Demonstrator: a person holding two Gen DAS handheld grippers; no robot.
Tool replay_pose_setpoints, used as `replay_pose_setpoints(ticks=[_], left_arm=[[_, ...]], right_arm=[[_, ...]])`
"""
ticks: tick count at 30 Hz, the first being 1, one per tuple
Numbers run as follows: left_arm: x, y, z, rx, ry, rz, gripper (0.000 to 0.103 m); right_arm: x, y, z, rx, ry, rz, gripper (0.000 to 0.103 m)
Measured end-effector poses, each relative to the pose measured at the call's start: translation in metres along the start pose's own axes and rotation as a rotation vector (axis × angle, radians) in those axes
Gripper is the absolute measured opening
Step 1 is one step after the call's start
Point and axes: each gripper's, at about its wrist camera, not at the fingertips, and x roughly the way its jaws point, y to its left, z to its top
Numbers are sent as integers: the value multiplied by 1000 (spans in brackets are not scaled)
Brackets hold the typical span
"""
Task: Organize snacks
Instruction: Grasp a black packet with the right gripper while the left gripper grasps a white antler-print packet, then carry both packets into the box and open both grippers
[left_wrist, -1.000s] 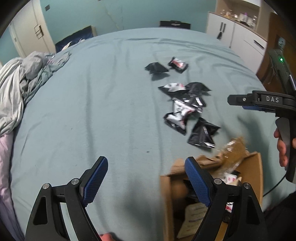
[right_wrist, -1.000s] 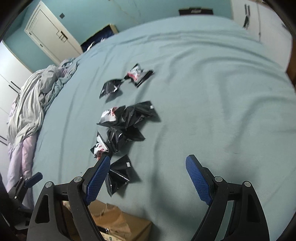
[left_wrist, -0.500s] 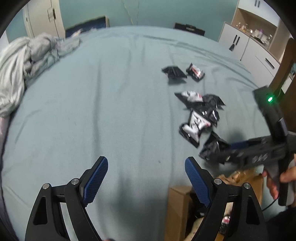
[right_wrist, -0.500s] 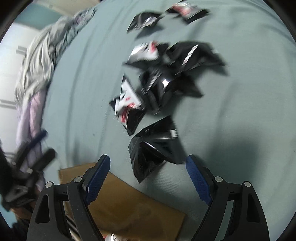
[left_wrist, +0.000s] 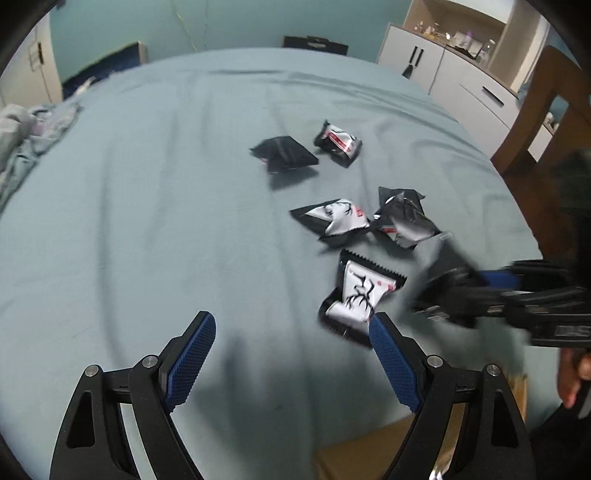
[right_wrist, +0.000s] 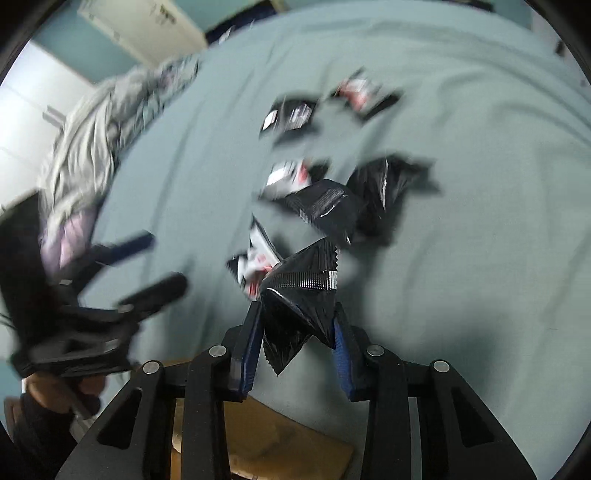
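Left wrist view: our left gripper (left_wrist: 291, 341) hangs spread wide over bare teal bedsheet (left_wrist: 147, 221), nothing between its blue pads. Loose snack packets (left_wrist: 360, 295) lie scattered from centre to right of frame; the nearest, white-faced with black markings, sits just beyond the right pad. At right edge the right gripper (left_wrist: 461, 284) shows blurred, with something dark in it. A strip of cardboard box (left_wrist: 354, 454) peeks in at lower centre-right.

Right wrist view: the right gripper (right_wrist: 297, 325) is pinched on a black foil packet (right_wrist: 303, 291), pads biting its lower half, a crimped corner hanging below the jaws. Behind it, the remaining packets lie in a blurred cluster at centre and upper centre. Brown box cardboard (right_wrist: 280, 450) sits directly below the gripper at bottom centre.

Judgement: we are carrying this packet to the box.
- Hold the squeeze steady; foil is slick and the packet is puffy, so it may slide out.
- Get well over the opening before parting the pads.
- The left gripper could take the white-faced packet next; approach low across its flat crimped edge.
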Motion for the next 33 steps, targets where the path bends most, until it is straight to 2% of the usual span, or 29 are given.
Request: replay_pose_setpoints(ticks=[2,6,8,10,12,13,14,17,18,20,25,27,29,31,33], left_arm=[[13,-4,6,-2,39,-16,86],[35,-19,12,27,109,-82,86],[43,-30,12,64,131,-98,86],[49,-40,12,117,150,-79,83],[52,-42,13,125,162,-48,72],[54,-41,13,116,167,-45,52],[57,-38,12,95,182,-51,39],[54,-28,9,41,143,-87,34],[52,-26,8,34,134,-61,33],[47,-20,4,6,116,-28,32],[17,1,-11,-169,76,77,32],[-5,-1,-19,-166,25,118,32],[-30,-8,-28,-120,-26,165,32],[-51,-15,-36,-100,-53,163,32],[-72,-25,-46,-98,-71,116,32]], right_arm=[[-24,-7,-9,26,-60,-1,33],[-72,-22,-47,84,-149,5,33],[-95,-26,-71,138,-195,49,34],[-114,-33,-99,184,-243,100,34],[-126,-35,-121,212,-292,139,34],[-129,-35,-138,221,-320,155,34],[-132,-33,-157,229,-358,176,34],[-126,-19,-188,222,-386,189,35],[-127,-23,-193,218,-376,186,35],[-121,-18,-195,211,-356,177,35],[-111,-4,-180,159,-333,161,35],[-104,4,-172,129,-319,137,36],[-96,14,-163,106,-300,122,36],[-93,20,-160,86,-288,119,36],[-97,24,-161,63,-298,111,36]])
